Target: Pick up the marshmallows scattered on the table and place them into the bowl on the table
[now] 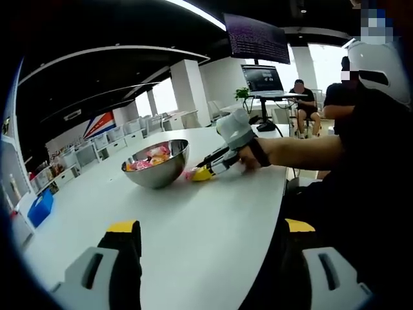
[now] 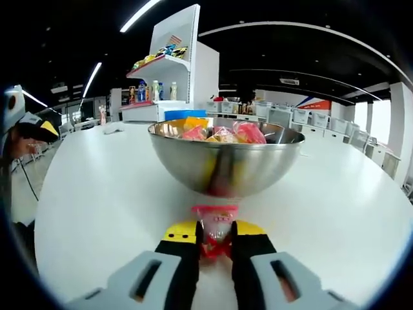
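Closest in the right gripper view, the right gripper [image 2: 216, 240] has its yellow-tipped black jaws drawn in on a pink-wrapped marshmallow [image 2: 215, 227], the packet pinched between them with its top edge sticking out above the tips. It sits low on the white table [image 2: 97, 194], just in front of the steel bowl [image 2: 226, 165]. The bowl stands upright right beyond the jaws, and its polished wall mirrors the pink and yellow below. Inside it lie more wrapped sweets [image 2: 219, 134] in pink, red and yellow, heaped to about the rim. Farther back a white shelving unit [image 2: 171, 71] carries bottles and small coloured items, and rows of white bins run along the far wall.

In the left gripper view, the left gripper [image 1: 206, 242] hangs over bare tabletop with its jaws spread wide apart and nothing between them. Past it, mid-table, stands the same bowl [image 1: 157, 169], sweets showing above its edge. Just beside the bowl on its right, the right gripper [image 1: 201, 173] rests its yellow tips on the table with a bit of pink at them, held by a person's hand [image 1: 248, 158] reaching in from the right. Behind, a laptop [image 1: 261, 79] stands on a raised stand, a large screen [image 1: 257, 39] hangs above, and a seated person [image 1: 302, 100] is at the far end.
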The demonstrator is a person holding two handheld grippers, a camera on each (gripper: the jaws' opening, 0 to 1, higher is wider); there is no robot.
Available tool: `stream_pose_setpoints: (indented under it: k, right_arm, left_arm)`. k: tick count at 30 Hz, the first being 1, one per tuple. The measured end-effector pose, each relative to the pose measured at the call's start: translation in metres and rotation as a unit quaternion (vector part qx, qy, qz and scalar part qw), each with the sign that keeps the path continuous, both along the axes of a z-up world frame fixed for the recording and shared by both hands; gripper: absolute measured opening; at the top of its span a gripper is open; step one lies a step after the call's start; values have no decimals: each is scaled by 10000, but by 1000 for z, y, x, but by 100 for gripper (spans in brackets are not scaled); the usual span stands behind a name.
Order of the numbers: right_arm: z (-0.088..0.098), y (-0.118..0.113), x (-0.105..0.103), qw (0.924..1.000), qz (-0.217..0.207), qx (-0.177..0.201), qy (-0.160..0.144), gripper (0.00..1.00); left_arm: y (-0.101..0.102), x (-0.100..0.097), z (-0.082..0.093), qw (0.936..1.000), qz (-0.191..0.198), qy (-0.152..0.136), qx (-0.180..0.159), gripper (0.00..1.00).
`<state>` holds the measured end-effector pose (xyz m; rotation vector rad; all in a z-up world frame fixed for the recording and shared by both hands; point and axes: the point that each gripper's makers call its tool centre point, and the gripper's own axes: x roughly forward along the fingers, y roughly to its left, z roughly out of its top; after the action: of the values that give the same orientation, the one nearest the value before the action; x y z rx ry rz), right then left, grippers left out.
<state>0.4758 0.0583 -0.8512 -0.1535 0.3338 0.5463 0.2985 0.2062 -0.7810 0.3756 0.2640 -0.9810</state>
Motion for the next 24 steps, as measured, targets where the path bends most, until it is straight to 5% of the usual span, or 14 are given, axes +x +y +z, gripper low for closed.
stream_pose_setpoints:
  k: [9,24]
  right_arm:
    - [9,-15,-27,9998,175,-31,-30,14]
    - [80,-37,-81,9973,534,190,-474,14]
  left_arm:
    - [0,1,1,10000,28,-24,11,87]
    - [0,6,5,9999,117,-91,62,85]
